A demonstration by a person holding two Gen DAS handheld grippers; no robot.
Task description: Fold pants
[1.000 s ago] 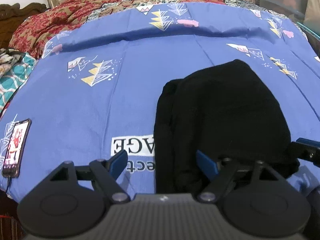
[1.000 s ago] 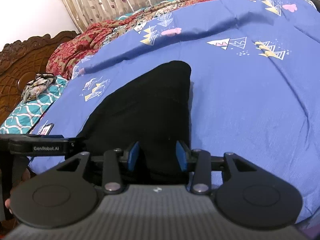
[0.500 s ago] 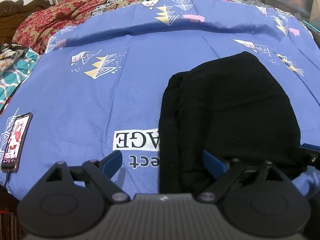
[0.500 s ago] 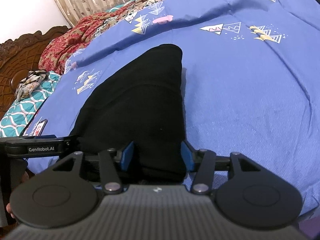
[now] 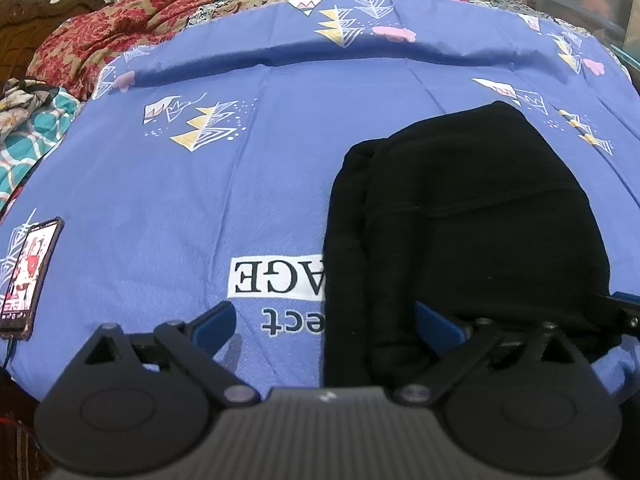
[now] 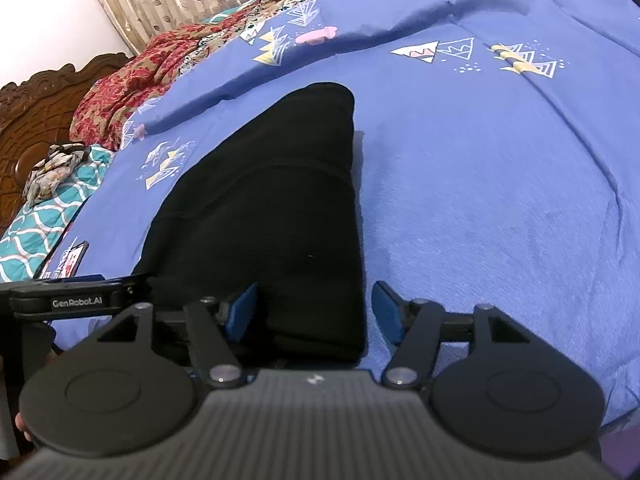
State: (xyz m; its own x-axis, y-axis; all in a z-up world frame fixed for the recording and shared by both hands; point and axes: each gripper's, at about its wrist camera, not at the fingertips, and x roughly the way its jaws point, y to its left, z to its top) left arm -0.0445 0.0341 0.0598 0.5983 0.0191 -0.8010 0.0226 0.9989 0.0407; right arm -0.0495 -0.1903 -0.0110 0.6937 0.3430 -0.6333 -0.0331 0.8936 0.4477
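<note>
Left tongs released, jaws just opening, spread wide over the near left edge of the pants; neither pad presses the cloth. Right tongs also released, jaws just opening, straddling the pants' near right edge. Pants black, folded, lying on the bed ahead of both tongs. Phone well left of the left tongs, on the bed's edge.
</note>
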